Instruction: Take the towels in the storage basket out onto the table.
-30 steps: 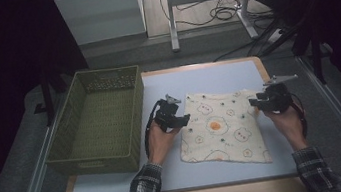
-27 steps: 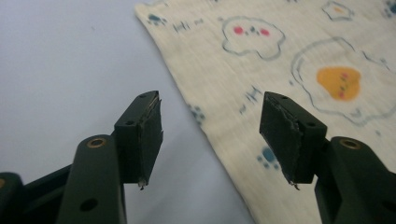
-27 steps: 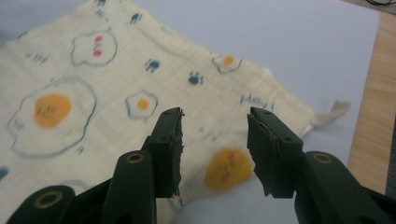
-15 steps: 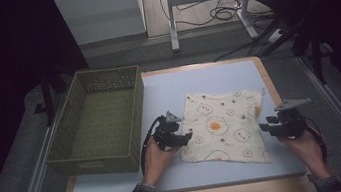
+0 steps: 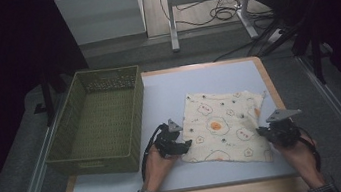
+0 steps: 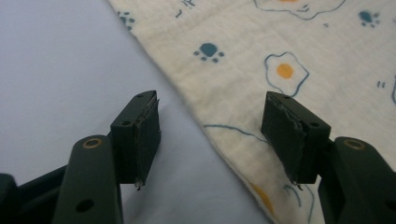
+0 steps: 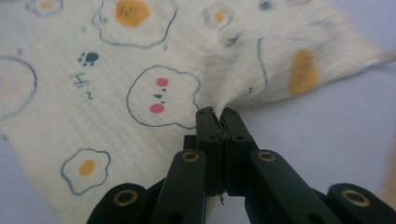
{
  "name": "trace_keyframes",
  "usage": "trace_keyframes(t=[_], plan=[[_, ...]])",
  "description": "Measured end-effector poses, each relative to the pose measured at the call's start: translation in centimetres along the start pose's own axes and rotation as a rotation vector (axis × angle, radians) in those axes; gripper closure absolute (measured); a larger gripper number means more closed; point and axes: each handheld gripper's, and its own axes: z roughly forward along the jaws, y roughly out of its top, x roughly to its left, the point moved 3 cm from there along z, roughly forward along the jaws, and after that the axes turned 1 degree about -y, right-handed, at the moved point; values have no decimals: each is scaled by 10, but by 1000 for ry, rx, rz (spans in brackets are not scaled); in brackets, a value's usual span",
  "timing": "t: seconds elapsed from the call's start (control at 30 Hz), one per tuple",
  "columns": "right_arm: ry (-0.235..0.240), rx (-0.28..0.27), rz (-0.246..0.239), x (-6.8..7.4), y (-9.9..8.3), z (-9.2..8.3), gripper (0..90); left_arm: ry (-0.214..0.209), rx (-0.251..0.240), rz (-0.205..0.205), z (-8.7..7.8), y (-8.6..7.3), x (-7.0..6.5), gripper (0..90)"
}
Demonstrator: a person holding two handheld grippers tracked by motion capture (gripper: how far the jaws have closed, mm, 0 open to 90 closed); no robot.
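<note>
A cream cloth (image 5: pixel 223 124) printed with fried eggs and paw marks lies flat on the light blue table (image 5: pixel 196 79). My left gripper (image 5: pixel 185 146) sits at the cloth's near left edge, open. In the left gripper view, the cloth (image 6: pixel 280 46) edge runs between the spread jaws of the left gripper (image 6: pixel 210 135), and neither pad presses on it. My right gripper (image 5: pixel 260 131) is at the cloth's right edge. Its jaws have just been closing. In the right gripper view, the right gripper (image 7: pixel 217 116) is shut on a pinched-up fold of the cloth (image 7: pixel 93 70).
An empty green woven basket (image 5: pixel 95 164) stands on the table's left side, close to my left hand. Bare table lies beyond the cloth and along the near edge. Metal rails run along both sides of the table.
Both hands have moved toward the near edge of the table along the cloth's sides. The right gripper has closed on the cloth's right edge, which is now lifted into a fold.
</note>
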Motion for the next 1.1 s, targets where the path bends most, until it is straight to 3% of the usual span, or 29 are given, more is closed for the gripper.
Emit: trace_keyframes(t=[0.07, 0.13, 0.17, 0.37, 0.47, 0.57, 0.63, 0.67, 0.73, 0.77, 0.8, 0.87, 1.1], plan=[[-25, 29, 19, -5, 2, -9, 693, -3, 8, -4, -2, 0, -1, 343], [-66, 46, 7, -9, -2, -16, 661, -11, -2, -6, -8, -2, -2, 344], [-59, 54, 19, -10, -6, -18, 643, -23, -9, -10, -12, -4, -3, 354], [34, 44, 74, -3, -31, -28, 639, -95, -50, -6, -33, -13, -14, 437], [95, 40, 94, 7, -42, -32, 639, -138, -40, 31, -34, -20, -25, 483], [147, 46, 89, 19, -50, -30, 638, -127, -18, 59, -29, -26, -33, 492], [154, 61, 76, 27, -56, -27, 635, -105, -17, 73, -25, -29, -34, 496], [145, 69, 54, 30, -58, -24, 636, -92, -23, 73, -25, -30, -34, 528], [133, 45, 44, 34, -61, -25, 773, -78, -18, 70, -27, -30, -33, 616], [151, 37, 39, 37, -62, -25, 864, -73, -14, 74, -27, -30, -33, 751], [151, 37, 39, 37, -62, -25, 864, -76, -12, 72, -28, -31, -34, 751], [134, 44, 19, 41, -61, -26, 876, -105, -8, 65, -29, -32, -34, 881], [162, 33, 15, 47, -61, -35, 877, -129, -3, 58, -45, -38, -35, 892]])
